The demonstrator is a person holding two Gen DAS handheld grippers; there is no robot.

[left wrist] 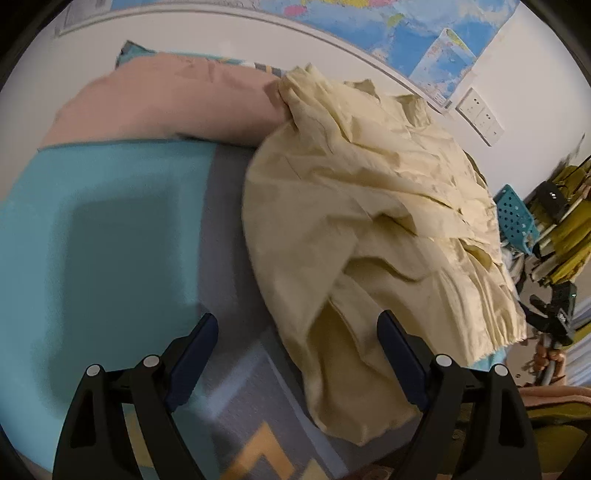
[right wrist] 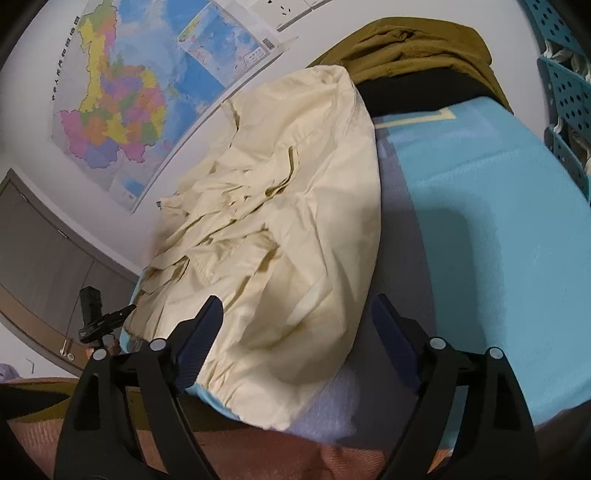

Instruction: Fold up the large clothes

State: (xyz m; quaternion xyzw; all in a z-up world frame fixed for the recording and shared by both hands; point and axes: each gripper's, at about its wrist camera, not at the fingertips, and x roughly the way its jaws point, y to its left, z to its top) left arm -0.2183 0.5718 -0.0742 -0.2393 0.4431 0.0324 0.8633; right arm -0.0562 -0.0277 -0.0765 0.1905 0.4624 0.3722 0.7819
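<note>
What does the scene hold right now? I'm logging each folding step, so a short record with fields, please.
garment: cream garment, crumpled in a heap, unfolded
surface: blue and grey bed cover
left gripper: open, nothing between its fingers
right gripper: open, above the garment's hem, not gripping
behind: pink pillow, wall map

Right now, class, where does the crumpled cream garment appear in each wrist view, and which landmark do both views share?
Left wrist view: the cream garment fills the centre-right, beyond the open left gripper.
Right wrist view: the cream garment fills the centre-left, its hem by the open right gripper.
Shared landmark: the wall map, above the garment in both views.
</note>
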